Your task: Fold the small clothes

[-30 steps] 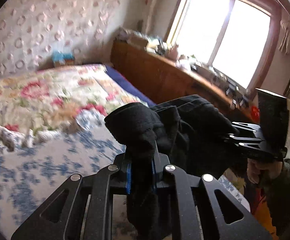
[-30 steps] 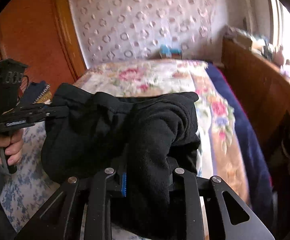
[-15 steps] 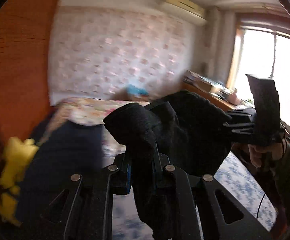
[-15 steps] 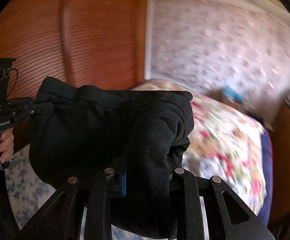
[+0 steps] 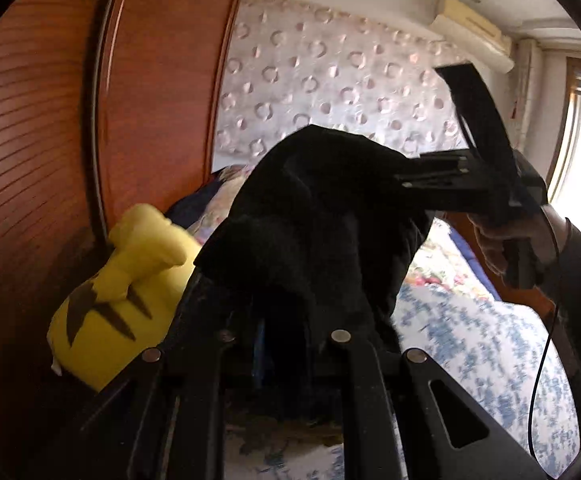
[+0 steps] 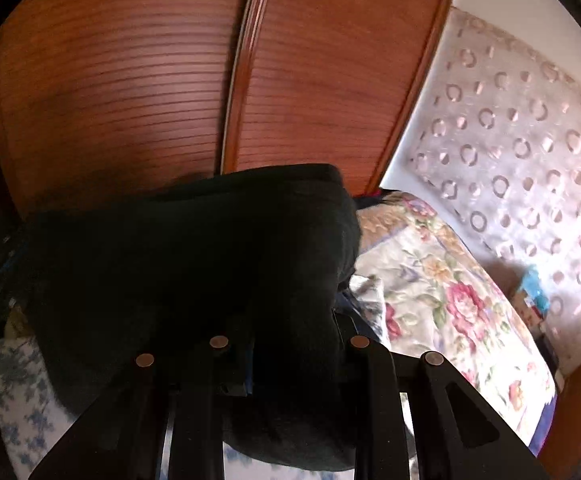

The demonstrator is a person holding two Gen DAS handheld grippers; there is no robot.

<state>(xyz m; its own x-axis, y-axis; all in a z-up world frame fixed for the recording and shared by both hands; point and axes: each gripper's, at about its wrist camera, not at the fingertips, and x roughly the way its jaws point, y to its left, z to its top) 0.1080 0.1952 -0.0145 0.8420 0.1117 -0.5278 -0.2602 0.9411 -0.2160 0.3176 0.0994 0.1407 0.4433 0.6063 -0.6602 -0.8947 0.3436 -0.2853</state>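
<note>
Garment [image 5: 314, 216] – black, bunched – hangs clenched between left gripper [image 5: 282, 344] and right gripper [image 5: 406, 176]; best kept taut and level before laying it on bed [image 5: 470, 340].

Right claw [image 6: 290, 344] grips black garment [image 6: 194, 264] above floral bedspread [image 6: 450, 296].

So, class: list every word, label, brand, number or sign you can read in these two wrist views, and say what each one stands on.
None: no readable text in either view.
The right gripper, seen from the left wrist, bears no lettering that can be made out; it is blurred.
The yellow plush toy has dark stripes only, no words.
The blue box by the wall is too small and blurred to read.
The black garment shows no label.
</note>
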